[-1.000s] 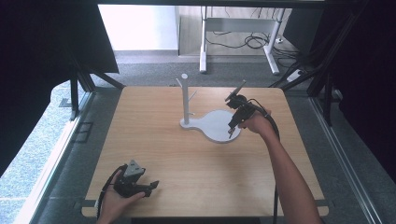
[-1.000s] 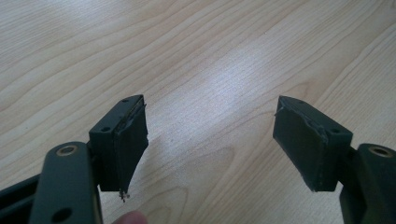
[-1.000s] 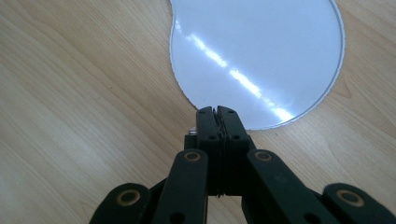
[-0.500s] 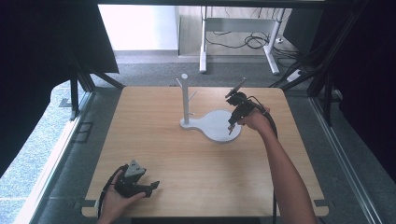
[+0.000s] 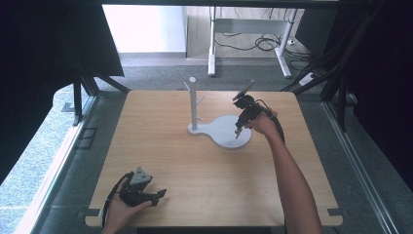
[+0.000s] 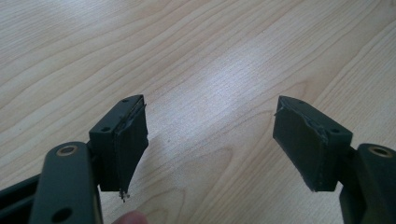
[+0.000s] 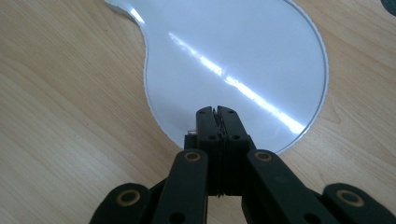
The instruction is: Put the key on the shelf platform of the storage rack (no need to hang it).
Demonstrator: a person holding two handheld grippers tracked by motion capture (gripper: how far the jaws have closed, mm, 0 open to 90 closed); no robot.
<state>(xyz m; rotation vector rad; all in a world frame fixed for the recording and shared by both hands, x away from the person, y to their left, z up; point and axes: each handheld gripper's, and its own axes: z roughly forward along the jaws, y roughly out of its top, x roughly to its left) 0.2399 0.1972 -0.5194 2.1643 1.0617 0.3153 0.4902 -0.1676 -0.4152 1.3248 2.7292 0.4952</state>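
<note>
Right hand-held gripper [image 7: 217, 111] poised over round base [image 5: 229, 131] of white peg stand, mid-counter [image 5: 160, 146]; jaws pressed together, nothing held. Left hand-held gripper [image 6: 210, 140] spread wide, empty, near front edge. Best lowered slowly, tips kept off glossy plate.

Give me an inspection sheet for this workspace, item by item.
Surface: light wooden table, bare wood around the stand.
Job's things: white stand, upright post with pegs on a flat rounded base.
Clutter: nothing seen.
Grippers: right tongs shut, nothing visible between them, tips over the stand's base; left tongs open, empty, low over the table's near left corner.
Cables: black cable trails along the right hand; floor cables behind the table.
Surroundings: grey floor, white desk frame beyond, dark curtains at both sides.
</note>
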